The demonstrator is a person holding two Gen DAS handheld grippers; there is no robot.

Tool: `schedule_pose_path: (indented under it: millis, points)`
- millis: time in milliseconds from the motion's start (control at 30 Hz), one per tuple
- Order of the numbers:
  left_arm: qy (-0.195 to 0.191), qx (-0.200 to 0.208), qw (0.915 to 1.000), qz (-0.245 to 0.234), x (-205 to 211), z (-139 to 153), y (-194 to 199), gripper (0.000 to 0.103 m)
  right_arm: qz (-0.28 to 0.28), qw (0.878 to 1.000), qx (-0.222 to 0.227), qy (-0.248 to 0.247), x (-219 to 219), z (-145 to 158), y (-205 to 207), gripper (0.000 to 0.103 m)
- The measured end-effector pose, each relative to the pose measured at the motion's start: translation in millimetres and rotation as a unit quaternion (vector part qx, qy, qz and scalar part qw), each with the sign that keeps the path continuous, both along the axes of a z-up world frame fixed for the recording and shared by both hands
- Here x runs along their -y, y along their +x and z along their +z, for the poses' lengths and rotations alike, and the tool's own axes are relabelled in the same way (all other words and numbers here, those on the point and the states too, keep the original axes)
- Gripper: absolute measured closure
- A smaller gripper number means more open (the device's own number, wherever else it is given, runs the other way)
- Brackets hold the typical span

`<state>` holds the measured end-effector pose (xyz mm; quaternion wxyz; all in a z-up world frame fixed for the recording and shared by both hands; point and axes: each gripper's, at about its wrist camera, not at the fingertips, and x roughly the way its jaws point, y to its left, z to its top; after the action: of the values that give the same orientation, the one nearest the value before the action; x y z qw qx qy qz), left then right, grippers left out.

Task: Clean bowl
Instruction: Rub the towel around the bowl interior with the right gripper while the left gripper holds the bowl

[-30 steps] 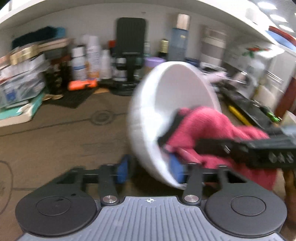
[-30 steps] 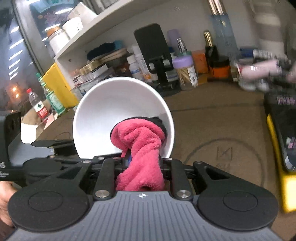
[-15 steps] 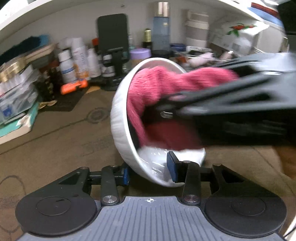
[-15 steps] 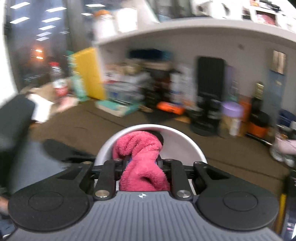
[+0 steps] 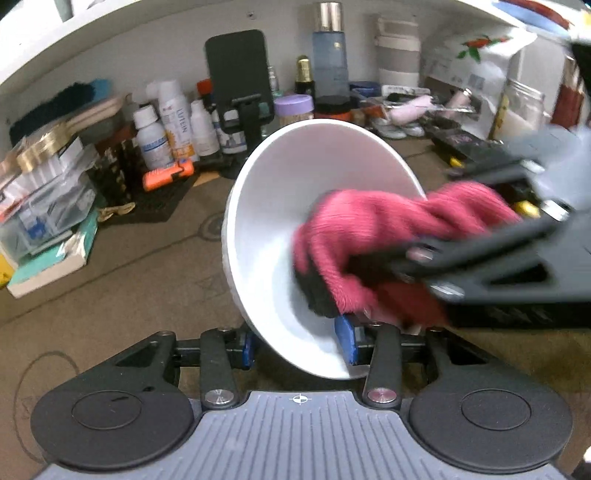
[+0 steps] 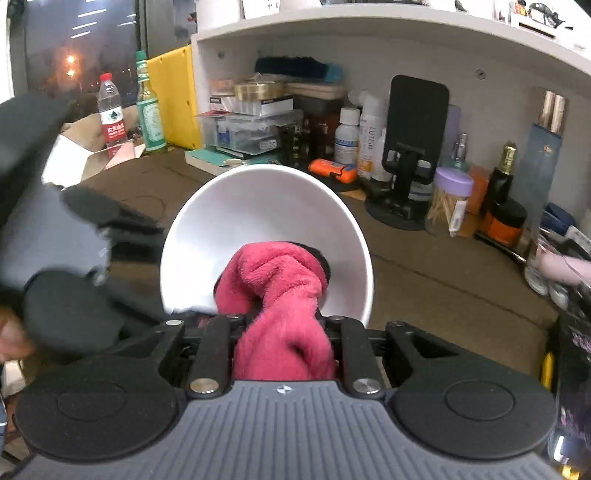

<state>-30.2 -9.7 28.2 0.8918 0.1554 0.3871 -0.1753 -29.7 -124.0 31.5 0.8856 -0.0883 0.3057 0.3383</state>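
Two grippers engaged. Left gripper (image 5: 297, 341) is clamped on the rim of the white bowl (image 5: 295, 206), held tilted above the desk, mouth turned rightward. Right gripper (image 6: 284, 332), pinching the red cloth (image 6: 275, 280), is pushed straight into that opening.

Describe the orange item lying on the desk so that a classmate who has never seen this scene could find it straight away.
Start at the black phone on its stand at the back of the desk, under the white shelf. Just left of the stand's base, before the white bottles, lies the orange item. It lies flat with a black band, unlike the upright bottles around it.
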Motion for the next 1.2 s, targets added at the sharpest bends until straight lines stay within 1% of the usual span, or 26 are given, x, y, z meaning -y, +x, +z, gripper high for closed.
schedule_pose_path:
  millis: [100, 167, 233, 267, 300, 333, 367, 400, 467, 500, 533, 600, 667, 733, 767, 800, 833, 867, 900, 933, 967, 1000, 1033, 1067, 1167, 1200]
  points:
    - [0.003, -0.008, 1.0000, -0.004, -1, -1, 4, 0.057, 0.024, 1.000, 0.003, 0.012, -10, 8, 8, 0.081]
    - [-0.002, -0.010, 0.9999, -0.001, -3, -3, 5, 0.056, 0.034, 0.998, 0.014, 0.052, -9, 18, 7, 0.081]
    - [-0.013, -0.012, 0.9998, 0.006, -9, -4, 9, 0.054, 0.025, 0.994, 0.006, 0.109, 9, 20, 7, 0.082]
    - [-0.017, -0.009, 0.9997, 0.016, -11, -5, 10, 0.045, 0.017, 0.992, 0.004, 0.126, 16, 17, 6, 0.082]
    - [-0.021, -0.005, 0.9994, 0.026, -13, -7, 11, 0.034, 0.007, 0.992, 0.006, 0.124, 20, 15, 6, 0.082]
    - [-0.030, -0.002, 0.9990, 0.033, -14, -8, 12, 0.030, -0.011, 0.993, 0.011, 0.113, 24, 11, 6, 0.082]
    - [-0.051, -0.007, 0.9979, 0.040, -16, -8, 14, 0.023, -0.029, 0.995, 0.017, 0.098, 27, 6, 7, 0.082]
    - [-0.070, -0.012, 0.9964, 0.046, -17, -8, 16, 0.019, -0.046, 0.995, 0.019, 0.083, 29, -2, 8, 0.082]
    - [-0.091, -0.013, 0.9942, 0.057, -16, -10, 18, 0.016, -0.070, 0.994, 0.011, 0.079, 36, -15, 13, 0.082]
    - [-0.103, -0.006, 0.9922, 0.069, -10, -11, 20, 0.016, -0.082, 0.993, 0.002, 0.084, 41, -20, 16, 0.081]
    - [-0.109, -0.004, 0.9912, 0.075, -8, -11, 20, 0.016, -0.093, 0.990, -0.015, 0.101, 47, -24, 20, 0.083]
    - [-0.128, -0.001, 0.9874, 0.093, -5, -12, 22, 0.014, -0.119, 0.980, -0.059, 0.148, 63, -34, 28, 0.083]
    - [-0.138, 0.005, 0.9846, 0.107, -4, -13, 23, 0.014, -0.132, 0.971, -0.085, 0.180, 75, -42, 31, 0.083]
    - [-0.150, 0.016, 0.9816, 0.117, -2, -16, 24, 0.022, -0.137, 0.963, -0.105, 0.205, 84, -49, 33, 0.083]
    - [-0.156, 0.019, 0.9813, 0.111, 1, -18, 23, 0.037, -0.136, 0.963, -0.108, 0.207, 84, -50, 33, 0.083]
    - [-0.148, 0.025, 0.9836, 0.100, 6, -16, 21, 0.053, -0.134, 0.963, -0.109, 0.208, 85, -50, 34, 0.083]
    - [-0.138, 0.031, 0.9860, 0.090, 11, -14, 19, 0.063, -0.132, 0.965, -0.107, 0.202, 83, -49, 34, 0.083]
    - [-0.112, 0.036, 0.9897, 0.081, 17, -13, 16, 0.071, -0.129, 0.966, -0.104, 0.197, 82, -47, 34, 0.083]
    - [-0.089, 0.041, 0.9925, 0.073, 23, -12, 14, 0.071, -0.125, 0.968, -0.101, 0.194, 82, -45, 32, 0.082]
    - [-0.078, 0.041, 0.9939, 0.066, 25, -13, 13, 0.072, -0.124, 0.969, -0.096, 0.189, 81, -42, 30, 0.080]
    - [-0.065, 0.038, 0.9957, 0.054, 25, -14, 12, 0.073, -0.124, 0.972, -0.087, 0.177, 79, -38, 27, 0.080]
    - [-0.069, 0.028, 0.9960, 0.048, 21, -12, 12, 0.073, -0.124, 0.978, -0.069, 0.156, 75, -33, 24, 0.080]
    - [-0.068, 0.020, 0.9966, 0.042, 19, -11, 12, 0.073, -0.121, 0.984, -0.044, 0.126, 69, -28, 19, 0.082]
    - [-0.057, 0.020, 0.9975, 0.037, 20, -10, 11, 0.073, -0.117, 0.988, -0.024, 0.099, 63, -23, 16, 0.082]
    - [-0.029, 0.022, 0.9991, 0.023, 25, -9, 5, 0.069, -0.111, 0.992, -0.003, 0.064, 51, -16, 15, 0.081]
    - [-0.022, 0.024, 0.9992, 0.024, 27, -8, 3, 0.067, -0.106, 0.993, 0.011, 0.045, 43, -13, 16, 0.080]
